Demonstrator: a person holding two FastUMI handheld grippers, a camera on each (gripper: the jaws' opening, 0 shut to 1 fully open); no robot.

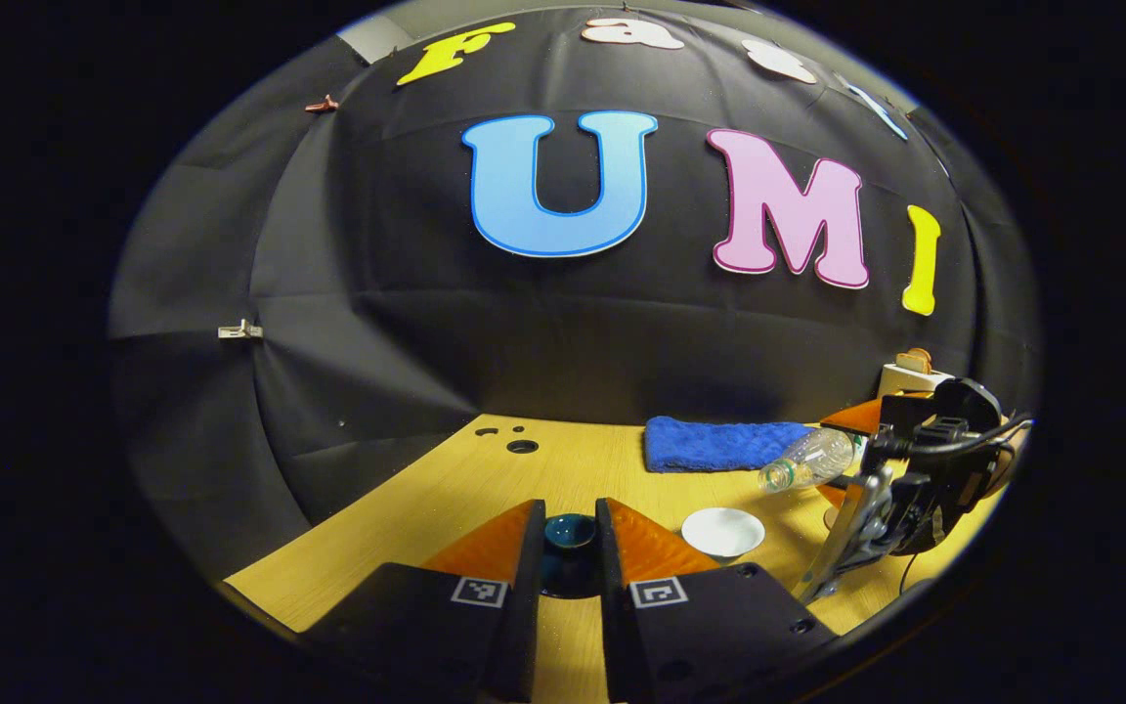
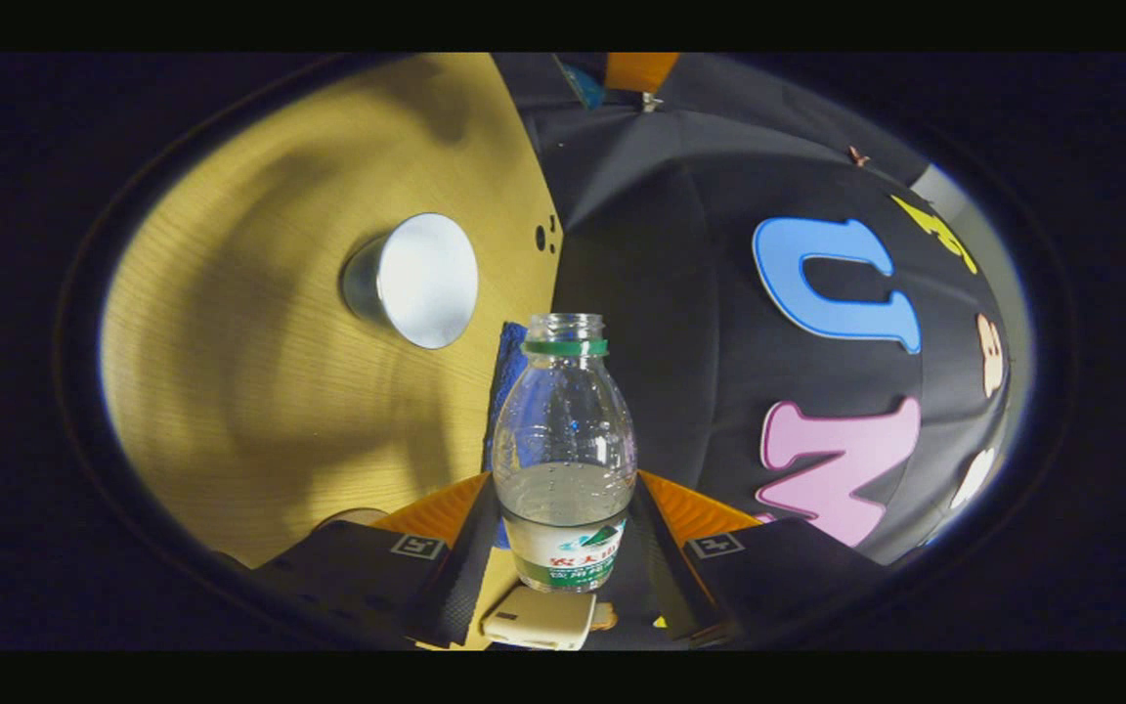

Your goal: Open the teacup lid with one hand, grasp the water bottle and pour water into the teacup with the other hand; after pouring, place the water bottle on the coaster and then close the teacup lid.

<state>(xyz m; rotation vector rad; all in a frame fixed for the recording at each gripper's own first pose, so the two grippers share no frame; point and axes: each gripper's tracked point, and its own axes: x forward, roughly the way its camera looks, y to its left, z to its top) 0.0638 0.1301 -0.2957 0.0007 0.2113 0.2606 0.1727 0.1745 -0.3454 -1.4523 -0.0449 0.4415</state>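
Observation:
In the left gripper view my left gripper (image 1: 570, 536) is shut on the dark teal teacup lid (image 1: 569, 531), held just above the wooden table (image 1: 573, 469). The white teacup (image 1: 722, 531) stands uncovered to its right. Beyond it the right gripper (image 1: 861, 460) holds the clear water bottle (image 1: 810, 460) tipped over, mouth pointing toward the cup and still short of it. In the right gripper view, which is rolled sideways, my right gripper (image 2: 563, 518) is shut on the capless, partly filled water bottle (image 2: 563, 440). The teacup (image 2: 416, 279) lies up and left of the bottle's mouth. No water stream shows.
A folded blue towel (image 1: 719, 443) lies at the back of the table, behind the cup and bottle. A small white toaster-like object (image 1: 915, 372) sits at the far right. Dark round holes (image 1: 522, 446) mark the table's back left. A tan round disc (image 2: 353, 516) lies near the right fingers.

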